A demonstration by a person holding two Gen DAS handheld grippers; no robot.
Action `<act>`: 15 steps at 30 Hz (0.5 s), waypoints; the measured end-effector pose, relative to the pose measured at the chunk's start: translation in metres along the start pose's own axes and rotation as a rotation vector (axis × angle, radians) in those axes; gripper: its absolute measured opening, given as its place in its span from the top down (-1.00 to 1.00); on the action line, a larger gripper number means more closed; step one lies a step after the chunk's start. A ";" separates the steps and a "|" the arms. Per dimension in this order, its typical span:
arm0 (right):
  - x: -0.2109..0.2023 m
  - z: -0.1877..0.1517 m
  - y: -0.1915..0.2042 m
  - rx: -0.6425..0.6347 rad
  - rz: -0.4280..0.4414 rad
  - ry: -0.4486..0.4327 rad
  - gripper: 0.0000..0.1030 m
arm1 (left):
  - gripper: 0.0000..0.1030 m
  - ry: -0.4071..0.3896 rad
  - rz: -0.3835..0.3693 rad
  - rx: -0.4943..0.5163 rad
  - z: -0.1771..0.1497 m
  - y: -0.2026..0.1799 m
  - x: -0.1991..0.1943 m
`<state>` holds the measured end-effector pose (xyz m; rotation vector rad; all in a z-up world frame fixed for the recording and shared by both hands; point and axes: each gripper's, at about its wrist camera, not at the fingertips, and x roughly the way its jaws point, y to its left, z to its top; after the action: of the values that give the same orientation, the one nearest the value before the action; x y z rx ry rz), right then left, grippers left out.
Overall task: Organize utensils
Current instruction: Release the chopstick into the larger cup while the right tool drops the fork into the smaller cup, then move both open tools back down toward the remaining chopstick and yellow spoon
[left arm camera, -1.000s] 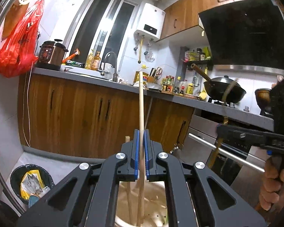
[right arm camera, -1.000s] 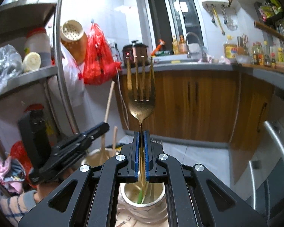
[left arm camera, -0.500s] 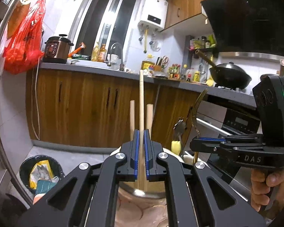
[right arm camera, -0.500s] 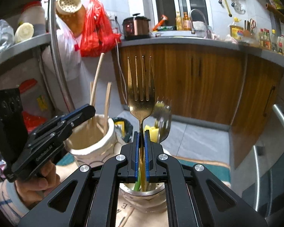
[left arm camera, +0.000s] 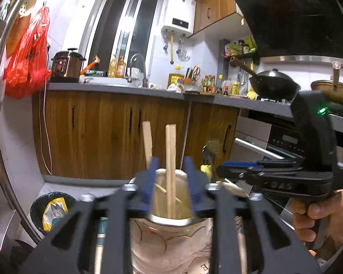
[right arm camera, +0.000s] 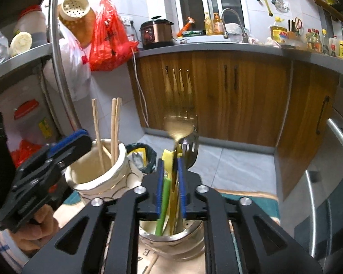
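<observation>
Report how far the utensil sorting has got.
Done: chopsticks stand in the white holder. In hand: both tools' jaws are opening, the left tool around a chopstick, the right tool around the gold fork over the metal cup. Remaining work is not visible.

Wooden chopsticks (left arm camera: 170, 166) stood upright in a cream ceramic holder (right arm camera: 98, 178), tips down, tops clear of the rim; one (left arm camera: 147, 145) leaned to the side, another lay crossed low inside. Beside it, a steel cup (right arm camera: 171, 239) held a gold fork (right arm camera: 179, 105), tines up and blurred, a slotted steel utensil (right arm camera: 191, 150), and yellow (right arm camera: 168, 162) and green (right arm camera: 163, 205) plastic handles.
</observation>
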<state>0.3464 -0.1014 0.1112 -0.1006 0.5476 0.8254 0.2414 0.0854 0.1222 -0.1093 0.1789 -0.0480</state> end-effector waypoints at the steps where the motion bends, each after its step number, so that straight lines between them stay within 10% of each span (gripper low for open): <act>1: -0.002 0.000 0.001 0.000 0.004 -0.001 0.70 | 0.23 -0.007 -0.004 0.004 0.002 -0.001 -0.004; 15: -0.037 -0.029 0.009 -0.048 -0.026 0.039 0.52 | 0.12 0.108 0.038 0.029 -0.012 -0.009 -0.046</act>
<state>0.3070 -0.1286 0.1060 -0.1673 0.5621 0.8131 0.1934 0.0779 0.1193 -0.0742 0.2878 -0.0188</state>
